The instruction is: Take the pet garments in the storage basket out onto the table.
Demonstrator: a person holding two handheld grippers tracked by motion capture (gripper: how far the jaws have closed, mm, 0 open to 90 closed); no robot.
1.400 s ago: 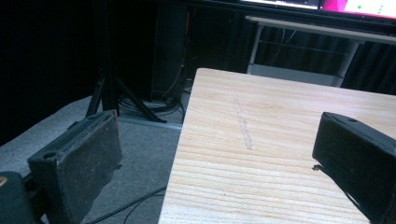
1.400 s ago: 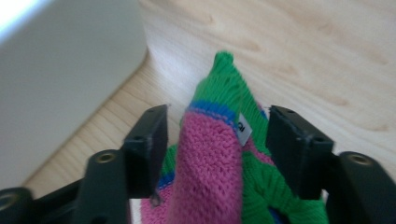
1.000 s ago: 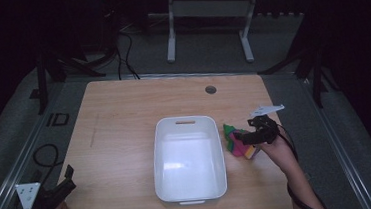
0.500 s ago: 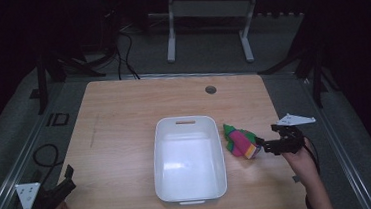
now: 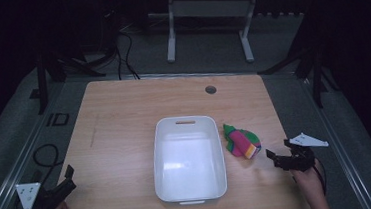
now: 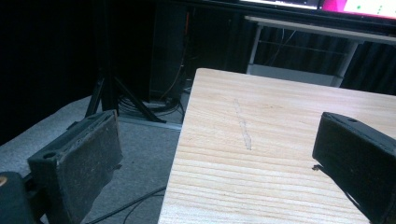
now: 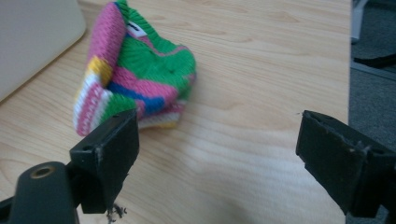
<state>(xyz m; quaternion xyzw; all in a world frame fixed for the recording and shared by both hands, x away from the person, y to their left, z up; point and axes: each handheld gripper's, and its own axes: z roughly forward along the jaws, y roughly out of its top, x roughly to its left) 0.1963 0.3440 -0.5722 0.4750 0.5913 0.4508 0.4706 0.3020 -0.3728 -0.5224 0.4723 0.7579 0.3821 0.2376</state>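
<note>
A knitted hat is lying on the counter, just beside the right wall of the white bin. It is touching nothing else. It is pink, green, blue, yellow and white, and it is folded into a soft lump.

The right claw is sitting near the hat, on the side away from the bin. Its jaws are spread wide and they are holding nothing. In the right gripper view, the hat is showing just past one jaw.

The left claw is waiting far from the bin, at the near left corner of the counter. Its jaws are spread wide too, with nothing between them.

The hat is probably light and squishy. It will likely bend and droop when lifted, and it is not likely to break or slip. A good spot to pinch is likely the thick folded edge nearest the right claw, where the layers are bunching together.
</note>
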